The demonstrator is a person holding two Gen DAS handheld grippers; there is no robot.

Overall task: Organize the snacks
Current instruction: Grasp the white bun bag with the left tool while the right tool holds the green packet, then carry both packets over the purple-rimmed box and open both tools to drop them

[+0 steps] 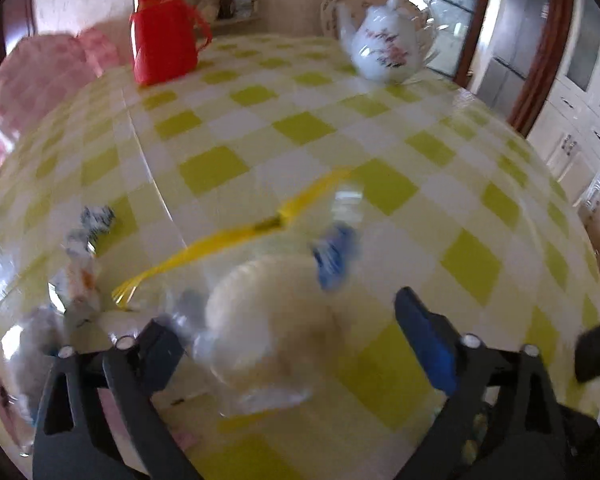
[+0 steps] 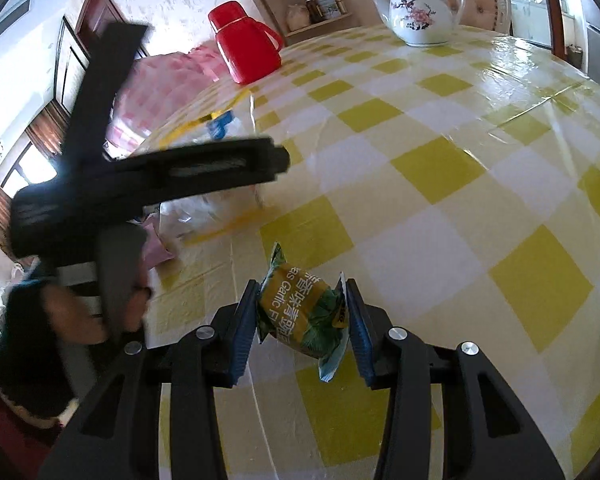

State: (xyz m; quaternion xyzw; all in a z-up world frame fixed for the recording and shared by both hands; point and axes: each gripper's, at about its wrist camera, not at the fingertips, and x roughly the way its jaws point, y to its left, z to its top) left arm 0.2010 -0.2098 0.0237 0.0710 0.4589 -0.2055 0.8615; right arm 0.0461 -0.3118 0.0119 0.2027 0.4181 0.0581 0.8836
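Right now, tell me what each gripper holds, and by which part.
The right gripper pinches the green snack packet across its middle. The left gripper stands open, holding nothing.

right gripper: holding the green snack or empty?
Holding it. The right gripper has both blue pads pressed on the ends of the green snack packet, which sits above the checked table.

Green-yellow snack packet point(image 2: 304, 316) upright between blue pads, pale wrapped snack point(image 1: 268, 320) — blurred — in clear bag point(image 1: 260, 396)

Home dining room, checked tablecloth point(image 2: 440, 168), floral teapot point(image 2: 420, 12), red thermos point(image 2: 246, 44), corner shelf of jars point(image 2: 320, 20)
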